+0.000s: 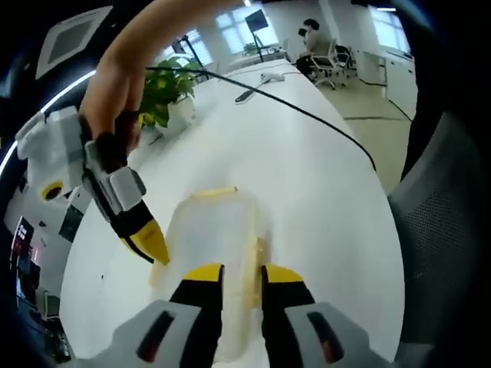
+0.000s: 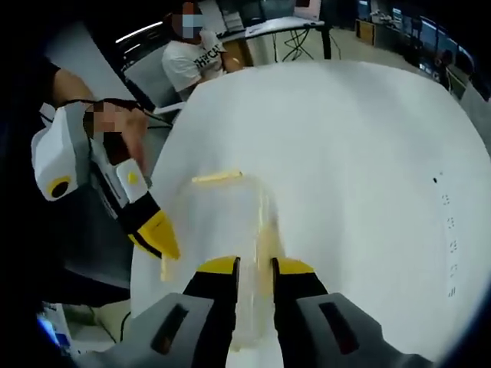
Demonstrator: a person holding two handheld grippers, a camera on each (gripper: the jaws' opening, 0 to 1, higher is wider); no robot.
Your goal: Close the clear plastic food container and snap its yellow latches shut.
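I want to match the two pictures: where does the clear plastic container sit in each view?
Left gripper view: the container lies low centre on the white table, just past this view's jaws.
Right gripper view: the container lies low centre, again just past the jaws.
Shared landmark: the yellow latch along its far edge.

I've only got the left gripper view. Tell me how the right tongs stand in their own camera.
Observer: In the right gripper view the right tongs stand slightly apart, over the near edge of the clear container.
Operator: Now give me my left tongs from that side.
Observer: Seen side-on there, the left tongs point their yellow tip at a yellow latch on the container's side; I cannot tell whether they touch.
Operator: Report anyone close to the table.
Observer: A person in a white shirt sits just past the far edge of the table.
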